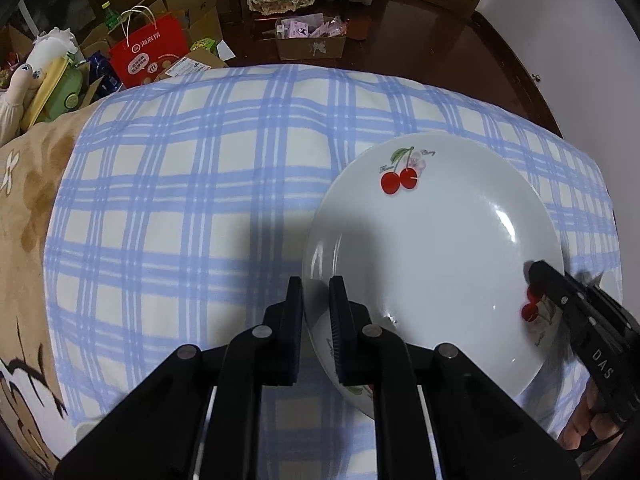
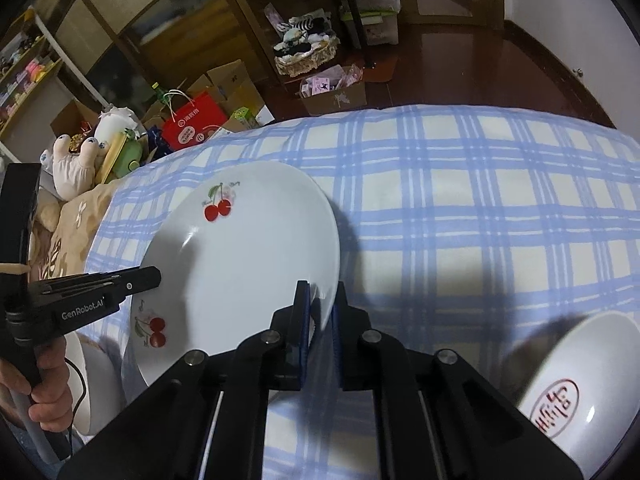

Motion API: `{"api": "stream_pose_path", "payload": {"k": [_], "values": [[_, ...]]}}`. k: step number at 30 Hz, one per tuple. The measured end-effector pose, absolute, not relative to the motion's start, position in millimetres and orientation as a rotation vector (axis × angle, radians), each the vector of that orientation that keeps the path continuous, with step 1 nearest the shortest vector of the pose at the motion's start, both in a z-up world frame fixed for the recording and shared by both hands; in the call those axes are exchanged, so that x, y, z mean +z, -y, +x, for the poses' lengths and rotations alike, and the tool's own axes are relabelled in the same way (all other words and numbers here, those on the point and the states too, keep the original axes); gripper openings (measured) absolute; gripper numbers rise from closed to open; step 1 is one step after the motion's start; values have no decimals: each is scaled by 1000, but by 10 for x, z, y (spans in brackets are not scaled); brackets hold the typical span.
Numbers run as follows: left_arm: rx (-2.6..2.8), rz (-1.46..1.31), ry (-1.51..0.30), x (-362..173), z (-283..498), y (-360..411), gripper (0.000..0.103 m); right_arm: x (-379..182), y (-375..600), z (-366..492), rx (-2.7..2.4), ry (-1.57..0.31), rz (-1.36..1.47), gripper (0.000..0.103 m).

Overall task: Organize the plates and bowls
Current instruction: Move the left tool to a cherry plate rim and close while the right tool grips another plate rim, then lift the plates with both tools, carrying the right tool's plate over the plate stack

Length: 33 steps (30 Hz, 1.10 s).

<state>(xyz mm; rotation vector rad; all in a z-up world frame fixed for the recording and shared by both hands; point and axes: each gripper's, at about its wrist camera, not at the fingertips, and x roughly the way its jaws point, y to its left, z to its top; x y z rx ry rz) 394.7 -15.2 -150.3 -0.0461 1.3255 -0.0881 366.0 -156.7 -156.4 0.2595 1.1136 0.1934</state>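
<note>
White cherry-print plate (image 1: 432, 248) lies on the blue-checked blanket (image 1: 192, 200), its opposite rims clamped by the left hand-held gripper (image 1: 316, 292) and right hand-held gripper (image 2: 322, 300). Sorting seems barely begun: a stamped bowl (image 2: 580, 380) sits apart, unstacked.

This is a lived-in room of a home. A blue-and-white checked cloth (image 1: 192, 184) covers a soft surface, and the dark wooden floor (image 2: 480, 64) beyond is crowded with cardboard boxes (image 1: 310, 42), a red paper shopping bag (image 1: 150, 54), a plush toy (image 2: 76, 164) and a lace-trimmed basket (image 2: 306, 58) beside wooden shelving (image 2: 24, 64).
</note>
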Motion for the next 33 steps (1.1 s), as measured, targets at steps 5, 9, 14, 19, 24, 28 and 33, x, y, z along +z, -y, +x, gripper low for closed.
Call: {"api": "stream_pose_path", "payload": {"k": [5, 9, 14, 19, 24, 28, 33], "values": [[-81, -51, -1318, -1398, 3761, 112, 12, -1387, 1513, 3493, 203, -1090, 238, 11], [-84, -83, -1307, -1238, 3558, 60, 12, -1231, 1494, 3320, 213, -1077, 226, 11], [-91, -125, -1308, -1022, 3334, 28, 12, -1020, 1494, 3048, 229, -1064, 217, 11], [-111, -106, -1258, -712, 3081, 79, 12, -825, 1527, 2832, 221, -1040, 223, 11], [-129, -109, -1233, -507, 2842, 131, 12, -635, 1591, 2595, 208, -1012, 237, 11], [-153, -98, -1210, -386, 2636, 221, 12, -555, 1695, 2365, 185, -1006, 267, 11], [-197, -67, -1191, -276, 2333, 385, 11, -511, 1865, 2054, 162, -1004, 303, 11]]}}
